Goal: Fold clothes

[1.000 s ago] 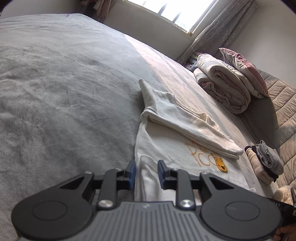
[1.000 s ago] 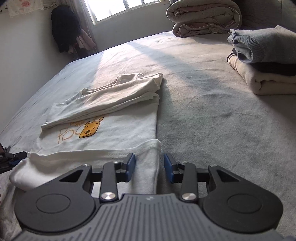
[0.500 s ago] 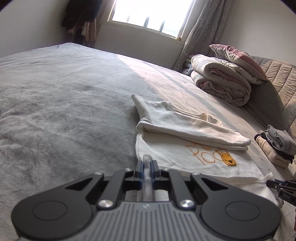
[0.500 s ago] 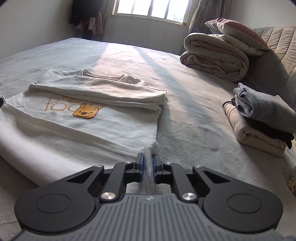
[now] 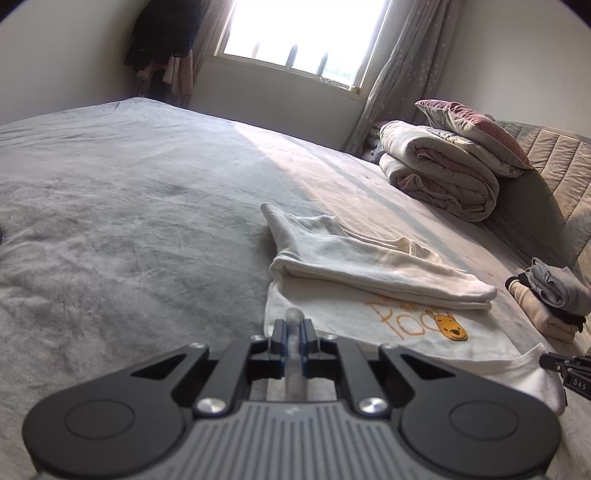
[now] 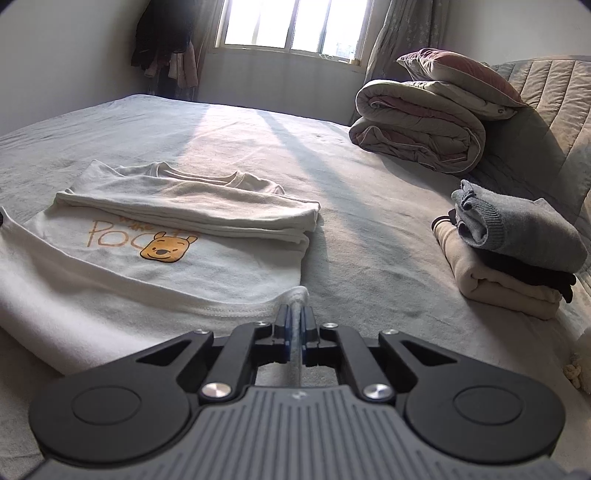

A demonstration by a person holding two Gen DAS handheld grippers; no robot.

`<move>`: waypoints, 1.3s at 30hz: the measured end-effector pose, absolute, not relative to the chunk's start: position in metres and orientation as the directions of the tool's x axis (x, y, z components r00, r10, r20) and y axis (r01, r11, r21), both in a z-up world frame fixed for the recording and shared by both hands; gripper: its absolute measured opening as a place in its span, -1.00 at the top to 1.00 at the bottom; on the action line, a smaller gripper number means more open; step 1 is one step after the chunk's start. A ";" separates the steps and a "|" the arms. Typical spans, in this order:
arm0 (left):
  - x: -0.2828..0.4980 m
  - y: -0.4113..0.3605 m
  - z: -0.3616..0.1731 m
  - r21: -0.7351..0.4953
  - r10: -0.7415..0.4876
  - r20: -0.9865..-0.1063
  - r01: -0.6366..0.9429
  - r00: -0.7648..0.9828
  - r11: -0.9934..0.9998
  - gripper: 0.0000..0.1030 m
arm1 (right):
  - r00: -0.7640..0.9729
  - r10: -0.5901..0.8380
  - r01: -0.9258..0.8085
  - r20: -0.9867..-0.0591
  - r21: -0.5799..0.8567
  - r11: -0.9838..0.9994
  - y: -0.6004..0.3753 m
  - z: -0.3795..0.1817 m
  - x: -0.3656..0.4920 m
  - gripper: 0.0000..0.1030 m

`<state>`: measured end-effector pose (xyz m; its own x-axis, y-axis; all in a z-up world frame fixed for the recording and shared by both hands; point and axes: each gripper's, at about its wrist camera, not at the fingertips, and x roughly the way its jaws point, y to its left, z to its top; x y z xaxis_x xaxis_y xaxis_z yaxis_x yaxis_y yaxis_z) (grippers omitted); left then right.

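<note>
Left wrist view: the left gripper (image 5: pixel 293 330) is pinched almost fully together on the near hem corner of the white T-shirt (image 5: pixel 369 295), a ridge of cloth standing up between the blue pads. The T-shirt lies partly folded on the grey bed (image 5: pixel 129 221), its upper part doubled over above the orange bear print (image 5: pixel 448 328). Beyond the T-shirt, toward the headboard, sits a rolled duvet (image 5: pixel 439 177) with a pillow (image 5: pixel 472 129) on top. To the right of the T-shirt is a small stack of folded clothes (image 5: pixel 550 299). The tip of the right gripper (image 5: pixel 565 369) shows at the T-shirt's other hem corner.

Right wrist view: the right gripper (image 6: pixel 294 328) is likewise squeezed nearly closed on the T-shirt's (image 6: pixel 166 229) right hem corner, fabric bunched between its pads. The bear print (image 6: pixel 168 249) faces up, just below the folded-over part. The folded clothes (image 6: pixel 513 251) lie well to the right of the T-shirt, the duvet (image 6: pixel 417 125) behind them, under the window (image 6: pixel 288 26).
</note>
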<state>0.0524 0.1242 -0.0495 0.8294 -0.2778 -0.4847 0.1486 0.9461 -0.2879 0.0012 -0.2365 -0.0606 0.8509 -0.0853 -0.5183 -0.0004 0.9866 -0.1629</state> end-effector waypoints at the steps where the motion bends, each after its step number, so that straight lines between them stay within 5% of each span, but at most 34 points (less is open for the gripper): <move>1: 0.051 0.124 -0.048 -0.294 -0.272 -0.474 0.141 0.837 0.945 0.87 | 0.858 -0.083 0.004 -0.507 -0.154 0.988 -0.237 -0.059 0.001 0.92; 15: 0.090 0.117 -0.032 -0.311 -0.190 -0.431 0.053 0.882 0.949 0.86 | 0.917 -0.115 0.079 -0.382 -0.109 0.991 -0.239 -0.033 0.039 0.93; 26: 0.135 0.106 -0.068 -0.256 -0.158 -0.553 0.014 0.818 0.967 0.85 | 0.842 -0.126 0.090 -0.525 -0.094 0.991 -0.249 -0.072 0.086 0.93; 30: 0.136 0.108 -0.077 -0.249 -0.157 -0.564 0.014 0.811 0.968 0.69 | 0.817 -0.115 0.091 -0.566 -0.070 0.993 -0.251 -0.083 0.092 0.90; 36: 0.132 0.127 -0.062 -0.317 -0.187 -0.619 -0.025 0.763 0.948 0.29 | 0.784 -0.055 0.094 -0.619 0.030 0.995 -0.268 -0.070 0.089 0.29; 39: 0.121 0.137 -0.048 -0.332 -0.180 -0.622 -0.049 0.762 0.942 0.28 | 0.773 -0.003 0.109 -0.634 0.129 0.986 -0.281 -0.058 0.078 0.27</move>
<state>0.1206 0.1366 -0.0476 0.7621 -0.1797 -0.6221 -0.0489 0.9420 -0.3320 0.0777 -0.2805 -0.0583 0.7731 -0.0026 -0.6343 0.1090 0.9857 0.1288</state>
